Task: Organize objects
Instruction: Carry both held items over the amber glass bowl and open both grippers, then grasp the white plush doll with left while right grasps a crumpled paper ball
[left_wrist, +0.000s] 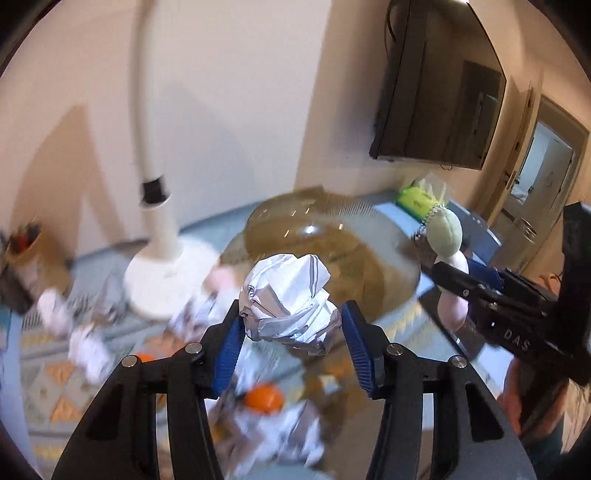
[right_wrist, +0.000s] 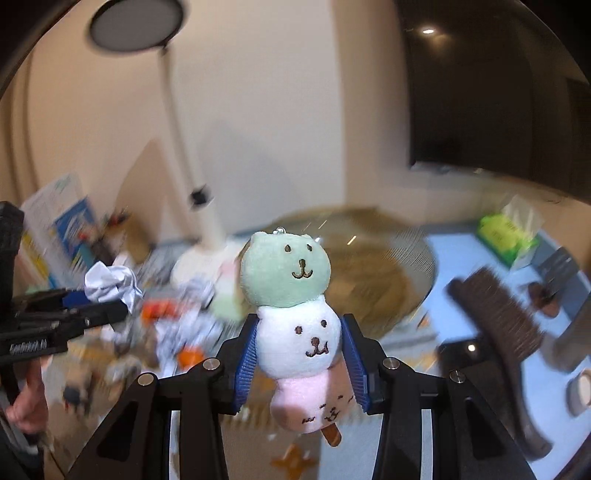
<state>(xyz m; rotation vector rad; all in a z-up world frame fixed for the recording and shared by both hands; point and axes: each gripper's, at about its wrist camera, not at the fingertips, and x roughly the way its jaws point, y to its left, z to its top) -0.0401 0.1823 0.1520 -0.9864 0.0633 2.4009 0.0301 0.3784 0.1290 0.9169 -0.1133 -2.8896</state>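
Note:
My left gripper (left_wrist: 291, 328) is shut on a crumpled ball of white paper (left_wrist: 290, 299), lifted above the table. In the right wrist view that same paper ball (right_wrist: 110, 282) shows at the left in the left gripper (right_wrist: 122, 299). My right gripper (right_wrist: 299, 354) is shut on a plush skewer toy (right_wrist: 295, 325) with green, white and pink animal heads on a brown stick. From the left wrist view the toy (left_wrist: 448, 236) and the right gripper (left_wrist: 448, 273) appear at the right. A round brown transparent bowl (left_wrist: 325, 251) sits behind both, blurred.
More crumpled paper (left_wrist: 280, 439) and orange balls (left_wrist: 264, 397) litter the patterned mat. A white lamp base (left_wrist: 166, 273) stands at the left. A green tissue pack (right_wrist: 504, 230) and a dark brush (right_wrist: 506, 332) lie at the right. A pen holder (left_wrist: 22, 251) is far left.

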